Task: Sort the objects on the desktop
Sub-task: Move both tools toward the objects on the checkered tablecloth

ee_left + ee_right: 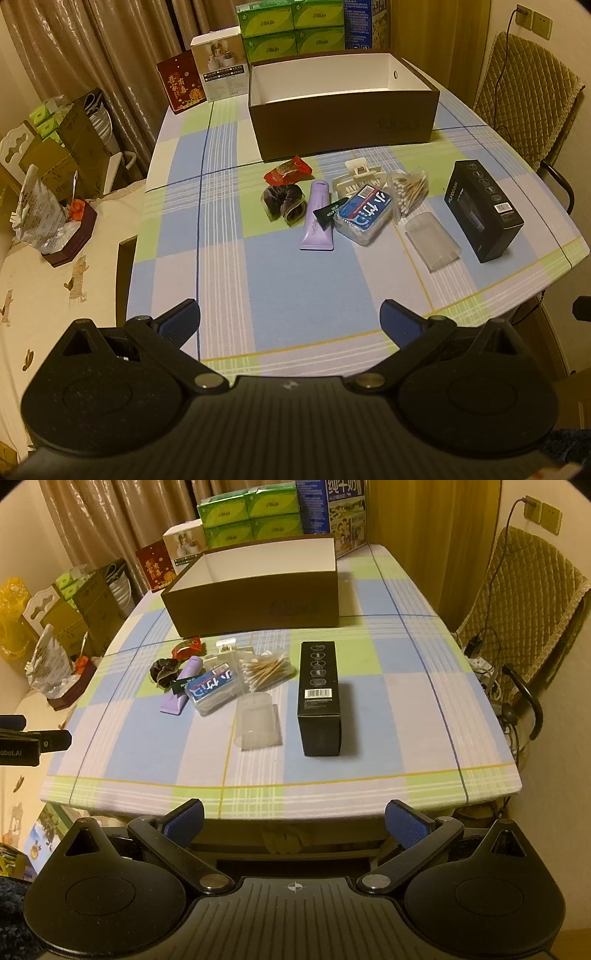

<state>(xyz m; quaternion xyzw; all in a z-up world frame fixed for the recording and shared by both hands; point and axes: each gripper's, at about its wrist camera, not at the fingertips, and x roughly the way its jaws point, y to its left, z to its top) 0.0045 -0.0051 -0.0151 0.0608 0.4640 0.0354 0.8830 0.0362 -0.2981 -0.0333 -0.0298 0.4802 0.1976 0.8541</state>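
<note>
Right now both sets of my jaws stand wide apart and hold nothing: my left gripper and my right gripper hover at the lower edge of each view, above the near end of the checked bench. At the frame's centre lies a cluster: red packet, dark scrunchie, purple tube, blue packet, hair claw and cotton swabs. A clear case and black box lie to the right. Above them, the open brown box sits empty.
</note>
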